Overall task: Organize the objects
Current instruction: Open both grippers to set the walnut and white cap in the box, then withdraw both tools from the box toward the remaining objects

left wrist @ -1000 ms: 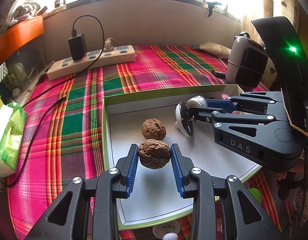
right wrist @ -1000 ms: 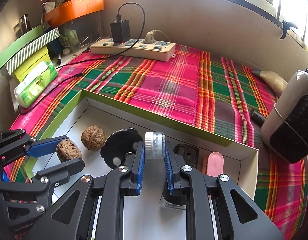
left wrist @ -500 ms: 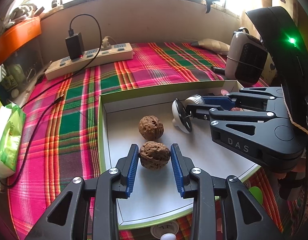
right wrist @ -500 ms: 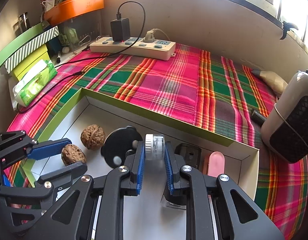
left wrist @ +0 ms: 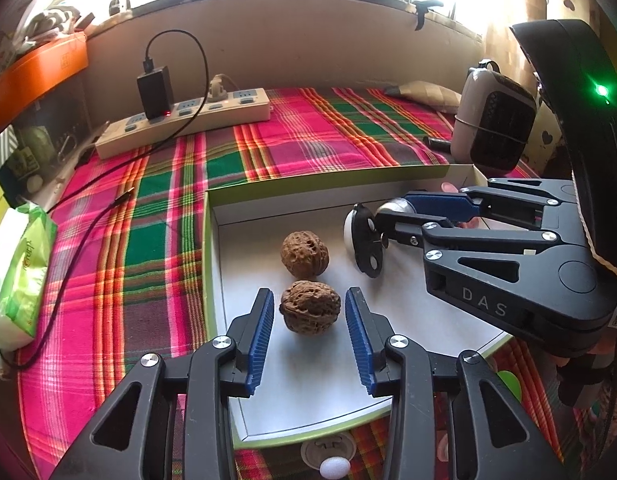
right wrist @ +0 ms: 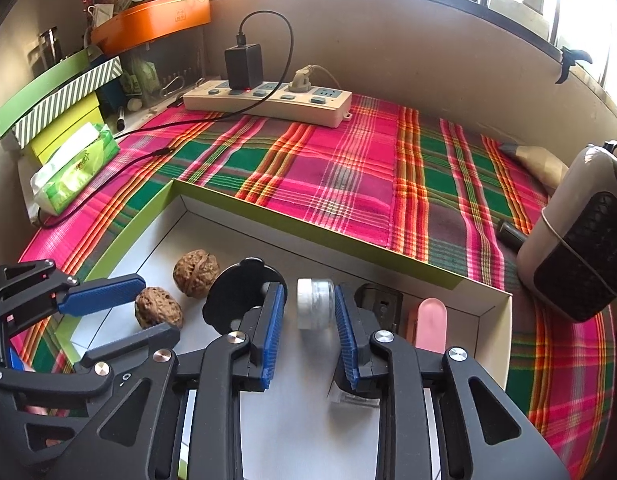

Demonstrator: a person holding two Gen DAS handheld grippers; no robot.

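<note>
A shallow white box with a green rim [left wrist: 206, 240] [right wrist: 308, 228] lies on the plaid cloth. Two walnuts rest in it: the near walnut [left wrist: 310, 307] [right wrist: 158, 307] lies between the open blue pads of my left gripper [left wrist: 309, 316] [right wrist: 124, 320], untouched; the far walnut [left wrist: 304, 254] [right wrist: 196, 268] lies just behind. My right gripper [right wrist: 308, 312] [left wrist: 392, 220] is open around a small clear jar with a white lid [right wrist: 314, 304] lying in the box. A black disc [right wrist: 240, 294] [left wrist: 366, 246] stands beside it.
A pink case [right wrist: 430, 324] and a small black item [right wrist: 380, 304] lie in the box's right part. A power strip [left wrist: 184, 120] with charger and cables, a tissue pack [left wrist: 18, 276], a small heater [right wrist: 580, 236] and stacked boxes [right wrist: 56, 96] surround the box.
My left gripper lowered the near walnut onto the box floor and opened. My right gripper set the jar down and opened its pads off it.
</note>
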